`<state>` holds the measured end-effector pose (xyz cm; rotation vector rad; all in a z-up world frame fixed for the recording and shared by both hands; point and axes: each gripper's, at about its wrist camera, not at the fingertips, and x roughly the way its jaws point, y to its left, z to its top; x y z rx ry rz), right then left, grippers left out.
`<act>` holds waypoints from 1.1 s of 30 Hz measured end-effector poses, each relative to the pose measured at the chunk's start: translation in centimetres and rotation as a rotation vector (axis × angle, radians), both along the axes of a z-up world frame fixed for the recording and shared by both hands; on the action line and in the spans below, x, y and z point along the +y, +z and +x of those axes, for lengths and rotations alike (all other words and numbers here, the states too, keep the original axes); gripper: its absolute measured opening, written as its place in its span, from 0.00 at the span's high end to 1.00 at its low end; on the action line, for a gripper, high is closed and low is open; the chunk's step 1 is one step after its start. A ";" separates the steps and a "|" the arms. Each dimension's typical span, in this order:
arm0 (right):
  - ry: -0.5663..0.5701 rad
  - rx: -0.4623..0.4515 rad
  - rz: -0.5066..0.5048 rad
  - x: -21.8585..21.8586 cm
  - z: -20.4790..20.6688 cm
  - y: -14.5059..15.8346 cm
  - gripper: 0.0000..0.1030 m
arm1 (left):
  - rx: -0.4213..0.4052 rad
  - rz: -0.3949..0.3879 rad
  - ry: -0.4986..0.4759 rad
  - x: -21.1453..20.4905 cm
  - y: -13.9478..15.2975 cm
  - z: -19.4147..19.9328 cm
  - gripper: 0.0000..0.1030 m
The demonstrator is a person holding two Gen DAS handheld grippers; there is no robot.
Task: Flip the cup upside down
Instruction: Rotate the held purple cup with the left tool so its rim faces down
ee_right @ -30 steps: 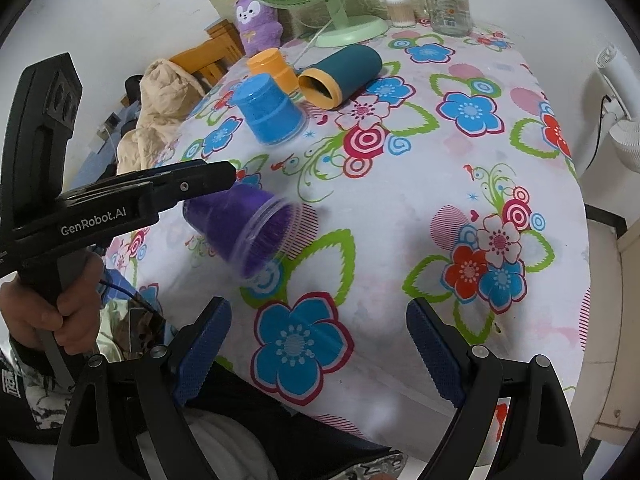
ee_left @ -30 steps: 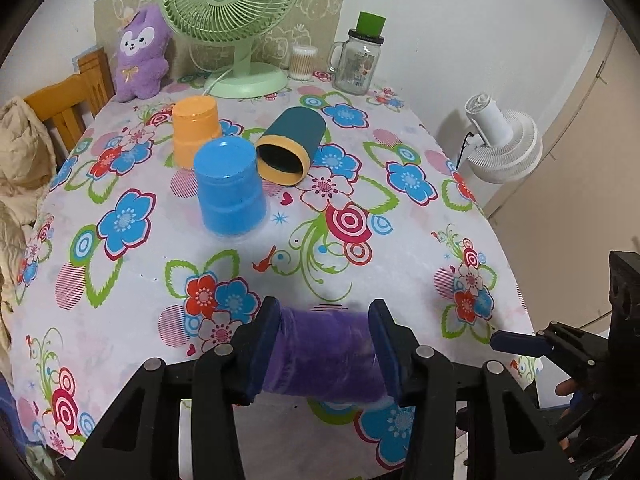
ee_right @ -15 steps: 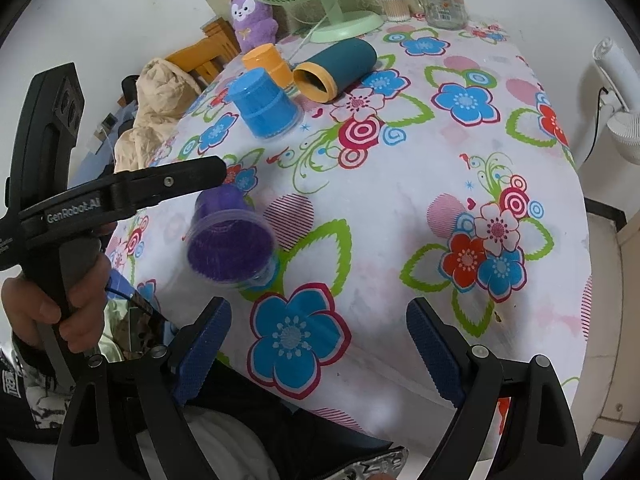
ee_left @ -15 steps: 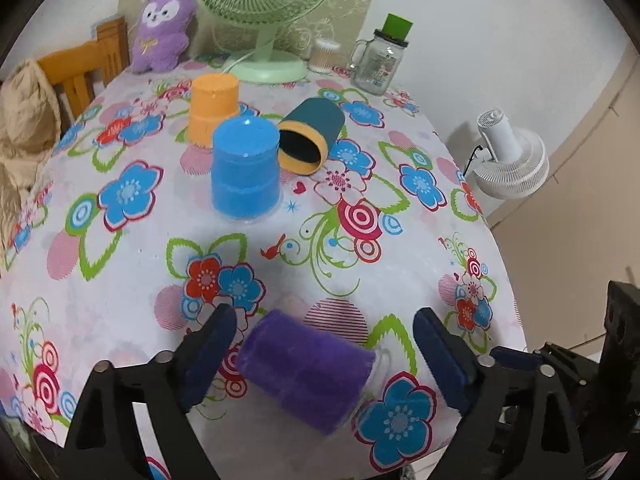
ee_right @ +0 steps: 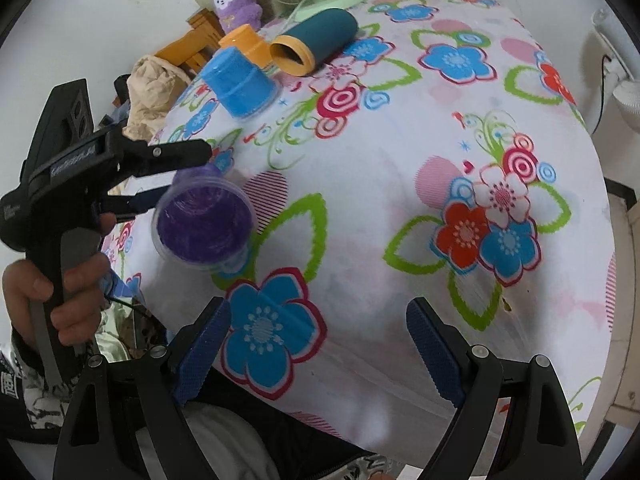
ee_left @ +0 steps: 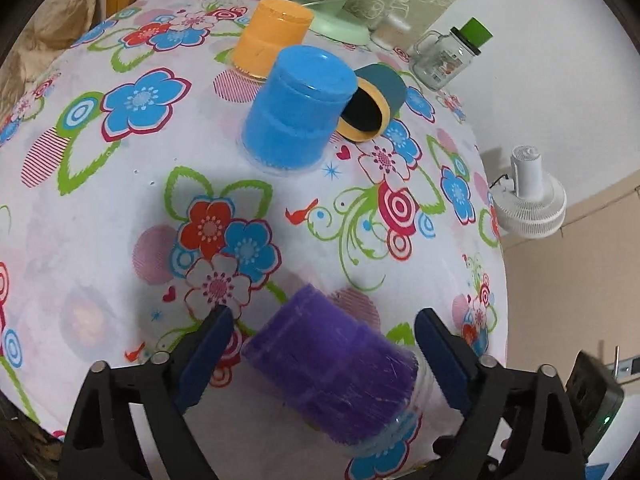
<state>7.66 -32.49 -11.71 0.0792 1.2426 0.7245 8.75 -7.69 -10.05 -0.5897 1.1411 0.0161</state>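
The purple cup point(ee_left: 332, 372) lies on its side at six o'clock on the floral tablecloth point(ee_left: 120, 208), blurred, between the left gripper point(ee_left: 322, 354) fingers, spread apart. The right gripper point(ee_right: 318, 348) gapes wide, empty.

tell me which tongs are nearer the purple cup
Left. The left tongs straddle the purple cup, open around it; the right tongs sit open, off to its right.

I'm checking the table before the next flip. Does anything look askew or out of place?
Yes. The purple cup lies tilted on its side between the open left gripper fingers, mouth toward the table edge, not upside down. The teal tumbler also lies on its side. The blue cup and orange cup stand inverted.
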 end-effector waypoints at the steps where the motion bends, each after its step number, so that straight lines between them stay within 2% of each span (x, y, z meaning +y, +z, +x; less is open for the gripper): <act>1: -0.008 0.005 0.005 -0.3 0.1 -0.2 0.12 | 0.008 -0.006 -0.001 0.1 -0.2 0.2 0.21; 2: -0.013 0.008 0.009 -0.6 0.1 -0.2 0.12 | 0.024 -0.017 -0.008 0.0 -0.6 0.4 0.28; 6: -0.043 0.017 0.024 -1.5 0.3 -0.3 0.12 | 0.033 -0.027 -0.034 -0.3 -0.9 0.6 0.30; 7: -0.048 0.018 0.026 -1.6 0.3 -0.2 0.12 | 0.030 -0.026 -0.038 -0.3 -0.8 0.6 0.35; 8: -0.050 0.020 0.028 -1.7 0.3 -0.2 0.12 | 0.028 -0.028 -0.044 -0.3 -0.6 0.6 0.50; 9: -0.051 0.020 0.030 -1.7 0.2 -0.2 0.12 | 0.029 -0.025 -0.053 -0.3 -0.4 0.6 0.56; 12: -0.045 0.019 0.032 -1.5 0.0 -0.1 0.12 | 0.014 -0.006 -0.067 -0.4 0.2 0.6 0.56; 15: -0.037 0.016 0.029 -1.3 -0.2 0.0 0.12 | 0.019 0.009 -0.067 -0.4 0.3 0.2 0.50; 17: -0.033 0.014 0.031 -1.1 -0.3 0.0 0.12 | 0.027 0.017 -0.051 -0.2 0.2 -0.1 0.21; 19: -0.027 0.015 0.031 -1.0 -0.4 0.0 0.12 | 0.023 0.010 -0.010 0.3 0.2 -0.7 0.10; 20: -0.025 0.016 0.031 -0.9 -0.3 -0.1 0.12 | 0.022 0.006 -0.001 0.4 0.3 -0.9 0.08; 28: -0.022 0.026 0.035 -0.9 -0.1 -0.6 0.12 | 0.089 -0.077 0.029 -0.3 -1.4 -1.3 0.08; 30: -0.028 0.031 0.037 -1.1 -0.1 -0.7 0.12 | 0.106 -0.095 0.004 -0.8 -2.0 -1.1 0.13; 31: -0.030 0.033 0.045 -1.3 -0.1 -0.7 0.12 | 0.108 -0.086 -0.006 -1.1 -2.0 -0.9 0.19; 32: -0.034 0.035 0.051 -1.4 -0.2 -0.7 0.12 | 0.103 -0.085 -0.005 -1.1 -1.8 -0.9 0.30; 33: -0.037 0.036 0.054 -1.6 -0.2 -0.7 0.12 | 0.107 -0.100 -0.017 -1.2 -1.9 -0.8 0.34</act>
